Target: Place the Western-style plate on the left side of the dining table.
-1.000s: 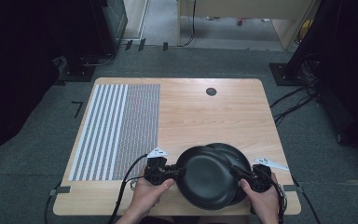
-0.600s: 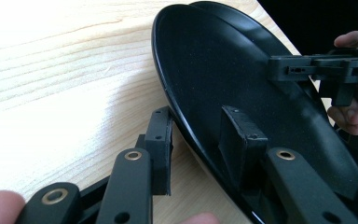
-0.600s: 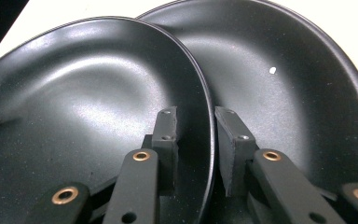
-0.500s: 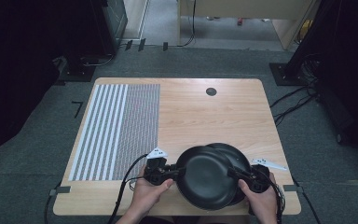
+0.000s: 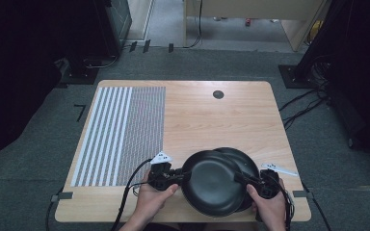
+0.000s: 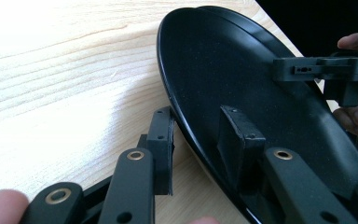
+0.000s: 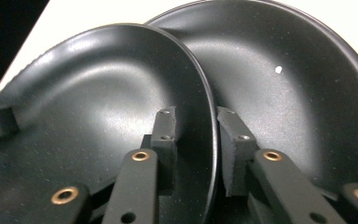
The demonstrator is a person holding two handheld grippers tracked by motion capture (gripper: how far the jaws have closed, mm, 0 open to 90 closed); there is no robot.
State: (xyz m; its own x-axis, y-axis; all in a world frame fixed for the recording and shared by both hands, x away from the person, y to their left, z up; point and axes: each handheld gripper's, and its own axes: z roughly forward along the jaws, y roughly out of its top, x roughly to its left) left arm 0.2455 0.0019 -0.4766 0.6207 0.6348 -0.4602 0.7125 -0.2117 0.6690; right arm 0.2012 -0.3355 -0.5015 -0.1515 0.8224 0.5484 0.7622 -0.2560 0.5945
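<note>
Black top plate (image 5: 213,182): it lies partly over a second black plate (image 5: 244,163), near the front edge of the wooden table (image 5: 207,120).
Second plate: it peeks out behind and to the right of the top plate, still on the table.
Left gripper (image 5: 173,176): its jaws sit narrow on the top plate's left rim, one jaw under the rim and one on the inside, seen close in the left gripper view (image 6: 196,135).
Right gripper (image 5: 243,180): its jaws straddle the top plate's right rim (image 7: 196,140); they have just been closing a little, and a thin gap shows beside the rim.
Striped mat (image 5: 123,134): it lies to the left of the top plate, well apart from it.
Open room: bare wood stretches from the plates back to the small dark hole (image 5: 218,94) near the far edge.
Edges: the top plate hangs close to the table's front edge.
</note>
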